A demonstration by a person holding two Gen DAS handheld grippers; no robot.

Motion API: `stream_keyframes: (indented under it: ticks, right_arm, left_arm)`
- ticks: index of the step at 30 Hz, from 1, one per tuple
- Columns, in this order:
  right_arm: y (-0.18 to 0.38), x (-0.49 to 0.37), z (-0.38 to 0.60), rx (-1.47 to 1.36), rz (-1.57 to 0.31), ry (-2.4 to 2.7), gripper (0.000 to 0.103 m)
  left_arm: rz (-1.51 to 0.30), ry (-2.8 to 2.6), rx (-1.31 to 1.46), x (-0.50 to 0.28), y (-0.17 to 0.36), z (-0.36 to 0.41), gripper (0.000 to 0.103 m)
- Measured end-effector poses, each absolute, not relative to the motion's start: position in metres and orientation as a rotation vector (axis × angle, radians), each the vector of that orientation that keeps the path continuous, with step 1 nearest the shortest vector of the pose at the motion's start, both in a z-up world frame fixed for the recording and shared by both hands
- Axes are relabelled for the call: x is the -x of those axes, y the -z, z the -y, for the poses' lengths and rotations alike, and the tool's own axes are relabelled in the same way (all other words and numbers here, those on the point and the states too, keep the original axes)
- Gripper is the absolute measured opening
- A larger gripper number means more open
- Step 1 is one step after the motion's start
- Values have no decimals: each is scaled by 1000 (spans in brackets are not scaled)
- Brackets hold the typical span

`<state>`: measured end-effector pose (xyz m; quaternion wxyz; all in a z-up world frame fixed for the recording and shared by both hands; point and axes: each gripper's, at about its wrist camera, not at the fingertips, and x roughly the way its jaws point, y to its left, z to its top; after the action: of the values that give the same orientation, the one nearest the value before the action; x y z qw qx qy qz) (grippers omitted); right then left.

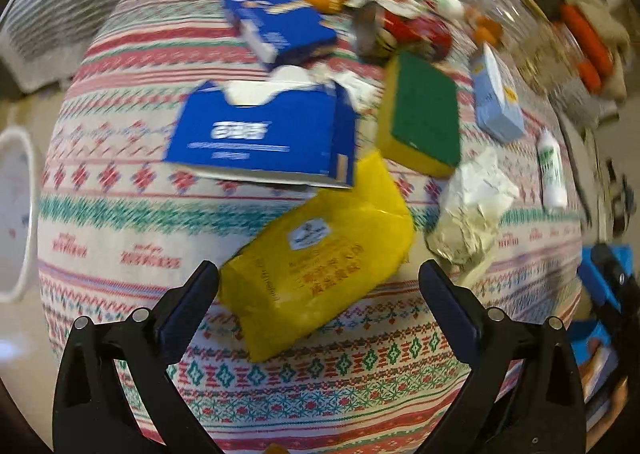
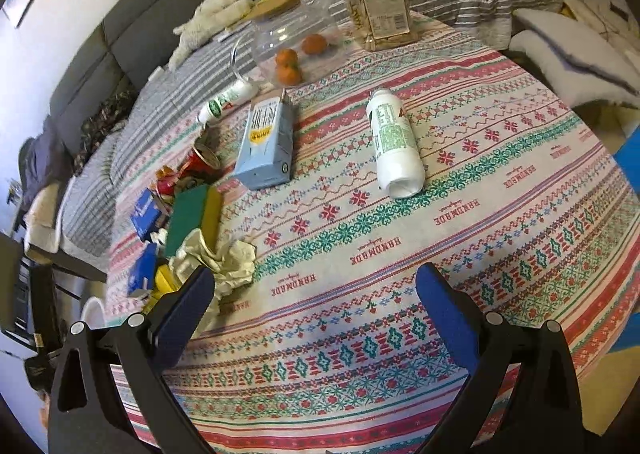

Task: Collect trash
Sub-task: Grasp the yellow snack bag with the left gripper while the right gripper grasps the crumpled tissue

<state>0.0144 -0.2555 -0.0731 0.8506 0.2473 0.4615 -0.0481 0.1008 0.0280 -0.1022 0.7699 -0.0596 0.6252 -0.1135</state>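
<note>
Before left claw (image 1: 318,286), seemingly apart: yellow packet (image 1: 320,254).

Patterned tablecloth (image 2: 460,182) — strewn with cartons, sponge (image 1: 424,114), bottle (image 2: 396,142), wrappers.

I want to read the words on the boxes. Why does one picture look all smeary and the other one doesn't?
Left wrist view: motion blur smears the blue box and yellow packet, so their print is unreadable. Right wrist view: sharp; the tablecloth reads "HANDMADE" and the white bottle is crisp. Both views: the fisheye lens bends the table into a dome.
</note>
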Motion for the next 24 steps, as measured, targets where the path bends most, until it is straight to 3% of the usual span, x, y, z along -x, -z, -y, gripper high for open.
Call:
stream_keyframes:
  ticks: [4,6,9,12,13,19,24]
  right_arm:
    - [76,-17,246,-477,-985,93,98]
    - [76,-17,243,-472,-981,85,98]
    - [76,-21,233,-458,-974,70,98]
    - [76,-25,222,-431,-966,59,98]
    - [76,-27,219,-424,-961,56,98]
    - [74,-35,187,-324,-903,28,98]
    - [83,-50,164,-277,-925,13,98]
  left_arm:
    - [-1356,253,38,-103,120,-9,96]
    - [-1342,234,-5,-103,124,-2,88]
    - [-1303,207,8,-103,122,-3,68]
    - [-1298,238,52,-98,113,-16,37]
    - [-1301,261,80,-93,108,-17,19]
    - [-1264,363,15,-61,83,-23,9]
    - [-1157,399,33,-31,53,-43,8]
